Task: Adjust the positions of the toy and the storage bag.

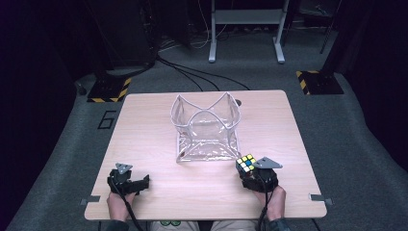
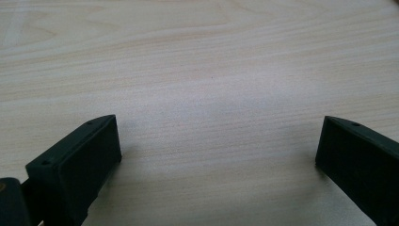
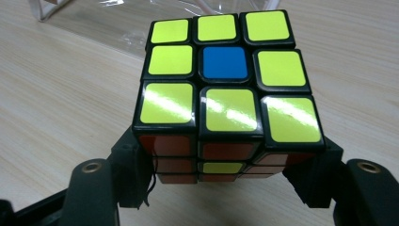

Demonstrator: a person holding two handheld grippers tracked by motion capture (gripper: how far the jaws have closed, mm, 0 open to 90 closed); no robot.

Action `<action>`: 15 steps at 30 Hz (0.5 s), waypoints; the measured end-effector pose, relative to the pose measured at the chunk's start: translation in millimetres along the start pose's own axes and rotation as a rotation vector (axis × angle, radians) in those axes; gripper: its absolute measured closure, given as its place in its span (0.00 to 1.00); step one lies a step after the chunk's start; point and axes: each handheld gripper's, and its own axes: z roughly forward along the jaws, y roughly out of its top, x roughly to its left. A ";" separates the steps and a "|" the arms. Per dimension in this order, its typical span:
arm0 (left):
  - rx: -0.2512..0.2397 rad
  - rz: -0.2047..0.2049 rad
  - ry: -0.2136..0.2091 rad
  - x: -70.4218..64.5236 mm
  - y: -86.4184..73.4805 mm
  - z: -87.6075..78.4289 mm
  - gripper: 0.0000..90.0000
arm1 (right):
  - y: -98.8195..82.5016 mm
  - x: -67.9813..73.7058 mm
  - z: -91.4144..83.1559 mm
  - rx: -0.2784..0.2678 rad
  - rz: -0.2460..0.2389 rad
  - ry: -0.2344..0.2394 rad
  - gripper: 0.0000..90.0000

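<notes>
A: Right claw (image 1: 246, 169)?
B: Clamped on the puzzle cube (image 1: 245, 163), one jaw on each side. In the right gripper view the cube (image 3: 228, 80) sits between the two jaws with its yellow face up and one blue square in the middle of that face; the side facing the camera is mostly red with one yellow square.

A: Where's the cube on the counter (image 1: 144, 134)?
B: Toward the near right corner, just off the near right corner of the clear plastic bag (image 1: 206, 126). Whether it rests on the wood or is lifted off it, can't tell.

A: The bag?
B: Standing open around the middle of the counter, closer to the far edge, white trim along its rim. The right gripper view catches a bit of it just past the cube, at the top (image 3: 108, 19).

A: Left claw (image 1: 139, 183)?
B: Released, jaws wide apart, nothing between them. The left gripper view has bare wood (image 2: 202, 94) between the two jaws. It sits near the near left corner, well apart from the cube and the bag.

A: Hands?
B: The left hand (image 1: 117, 204) and the right hand (image 1: 275, 202) come in over the near edge, one behind each claw.
</notes>
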 end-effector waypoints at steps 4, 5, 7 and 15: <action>0.000 0.000 0.000 0.0 0.0 0.0 0.00 | 3.5 5.8 0.0 -0.004 -0.016 0.018 0.37; 0.000 0.000 0.000 0.0 0.0 0.0 0.00 | 4.2 7.3 0.2 -0.006 -0.021 0.021 0.37; -0.001 0.000 0.000 0.0 0.0 0.1 0.00 | 5.8 10.3 0.6 -0.006 -0.029 0.034 0.37; 0.002 0.000 0.000 0.0 0.1 -0.1 0.00 | 11.7 24.5 5.2 -0.005 -0.060 0.072 0.37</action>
